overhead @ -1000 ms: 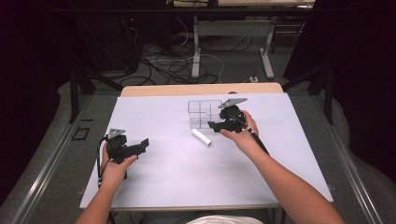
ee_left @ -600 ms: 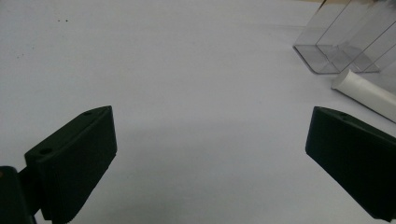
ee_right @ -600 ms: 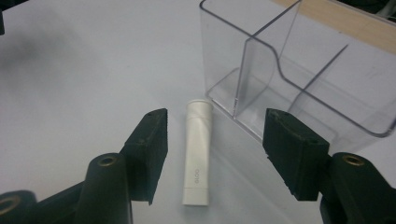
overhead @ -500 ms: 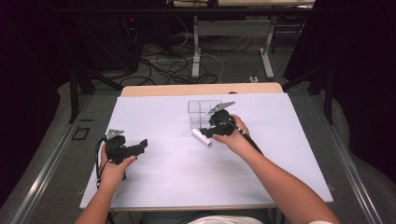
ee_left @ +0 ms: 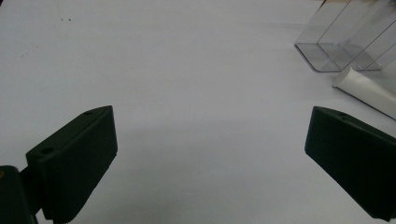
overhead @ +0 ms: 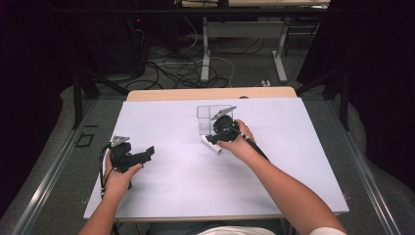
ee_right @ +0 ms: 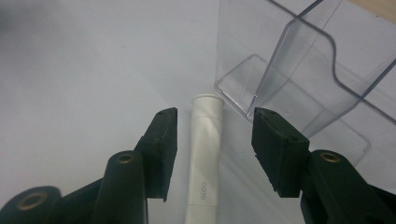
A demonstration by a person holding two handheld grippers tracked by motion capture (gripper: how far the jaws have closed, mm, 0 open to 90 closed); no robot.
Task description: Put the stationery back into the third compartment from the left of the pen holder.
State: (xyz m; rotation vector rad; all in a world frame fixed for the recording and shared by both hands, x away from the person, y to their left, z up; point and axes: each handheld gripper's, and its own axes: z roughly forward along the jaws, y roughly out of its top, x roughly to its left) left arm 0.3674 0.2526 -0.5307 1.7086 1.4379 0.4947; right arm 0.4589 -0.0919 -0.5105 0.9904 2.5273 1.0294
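Your right gripper sat over the white tube, jaws on each side, not touching it; they had just been closing. Your left gripper stayed wide open, holding nothing, near the table's left edge. That clear box stood toward the far edge, with the tube lying just beside it.

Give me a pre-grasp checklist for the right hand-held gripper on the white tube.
1. White tube between the jaws of the right hand-held gripper: ok.
2. Jaws have been closing; pads not yet on tube, gaps both sides: not ok.
3. Tube centred: ok, roughly.
4. Right pad clear of clear plastic organizer: cannot tell, very close.
5. Left hand-held gripper open, away from the tube: ok.
6. Tube lying flat on the table: ok.
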